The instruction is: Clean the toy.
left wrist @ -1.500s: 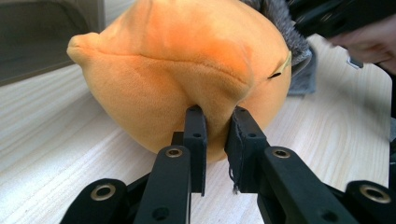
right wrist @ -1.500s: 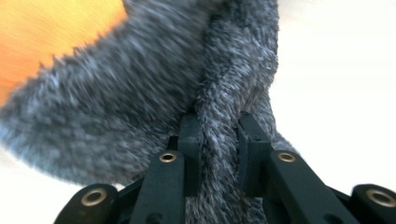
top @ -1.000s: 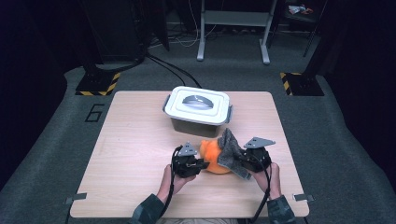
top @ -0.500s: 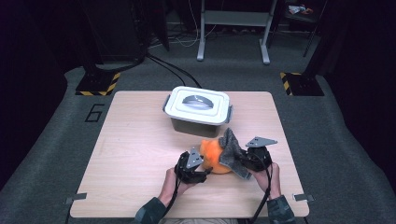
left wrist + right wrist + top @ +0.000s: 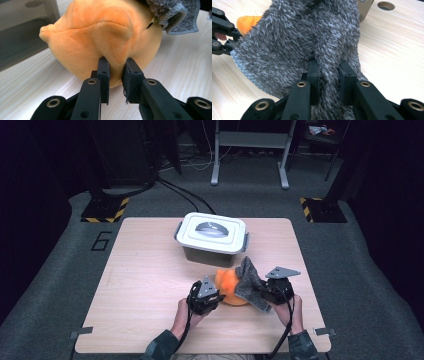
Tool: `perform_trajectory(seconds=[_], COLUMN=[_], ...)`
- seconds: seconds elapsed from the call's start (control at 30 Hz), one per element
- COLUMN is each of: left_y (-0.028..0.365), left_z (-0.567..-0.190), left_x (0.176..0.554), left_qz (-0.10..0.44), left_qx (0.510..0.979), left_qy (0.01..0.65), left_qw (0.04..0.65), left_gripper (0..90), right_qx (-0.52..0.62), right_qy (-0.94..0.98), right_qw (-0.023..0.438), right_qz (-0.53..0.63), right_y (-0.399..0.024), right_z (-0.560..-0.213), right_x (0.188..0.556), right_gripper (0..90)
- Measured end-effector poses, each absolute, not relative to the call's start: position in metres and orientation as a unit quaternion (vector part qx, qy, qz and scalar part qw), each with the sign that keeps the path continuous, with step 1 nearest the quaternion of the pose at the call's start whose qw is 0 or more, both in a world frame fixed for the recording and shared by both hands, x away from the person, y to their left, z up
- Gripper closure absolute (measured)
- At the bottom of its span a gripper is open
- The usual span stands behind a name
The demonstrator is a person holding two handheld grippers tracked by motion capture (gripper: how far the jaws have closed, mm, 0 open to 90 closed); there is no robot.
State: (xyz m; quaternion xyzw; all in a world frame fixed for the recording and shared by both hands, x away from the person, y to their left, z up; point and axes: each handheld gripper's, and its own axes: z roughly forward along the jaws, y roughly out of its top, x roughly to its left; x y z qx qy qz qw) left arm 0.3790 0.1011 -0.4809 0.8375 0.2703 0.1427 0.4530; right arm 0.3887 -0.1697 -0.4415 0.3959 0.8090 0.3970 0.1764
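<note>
An orange plush toy (image 5: 229, 286) lies on the wooden table (image 5: 145, 285) near its front edge, with a grey fuzzy cloth (image 5: 246, 279) draped over its right side. My left gripper (image 5: 115, 66) has just been closing and is now shut on a fold of the orange plush toy (image 5: 100, 32). It sits at the toy's left (image 5: 215, 293). My right gripper (image 5: 329, 67) is shut on a ridge of the grey cloth (image 5: 299, 32), at the toy's right (image 5: 261, 292). In the right gripper view, a bit of the orange plush (image 5: 247, 21) peeks out beside the cloth.
A white lidded box (image 5: 212, 234) with a grey handle stands just behind the toy at the table's middle back. Its dark wall (image 5: 22, 37) is close to the toy in the left gripper view. Bare tabletop stretches to the left.
My left gripper has shifted slightly right, closer in against the orange plush. The right gripper and the grey cloth have kept still.
</note>
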Motion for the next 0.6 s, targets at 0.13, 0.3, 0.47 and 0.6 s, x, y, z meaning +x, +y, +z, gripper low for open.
perform_trajectory(seconds=[0.13, 0.3, 0.47, 0.6], left_y=[0.104, 0.105, 0.104, 0.105], left_z=[-0.476, -0.467, -0.462, -0.464], left_x=[0.38, 0.379, 0.378, 0.38], left_qz=[0.116, 0.096, 0.08, 0.076], left_qx=[0.833, 0.83, 0.828, 0.826], left_qy=[0.278, 0.28, 0.289, 0.302], left_qw=[0.464, 0.473, 0.474, 0.471], left_gripper=[77.9, 78.7, 78.9, 79.0], right_qx=[0.395, 0.378, 0.356, 0.346], right_qy=[0.806, 0.808, 0.818, 0.826], right_qw=[0.182, 0.19, 0.186, 0.192], right_qz=[0.401, 0.409, 0.413, 0.402], right_y=[-0.171, -0.166, -0.149, -0.136], right_z=[-0.436, -0.425, -0.418, -0.422], right_x=[0.384, 0.376, 0.37, 0.371], right_gripper=[74.7, 74.6, 74.5, 74.4])
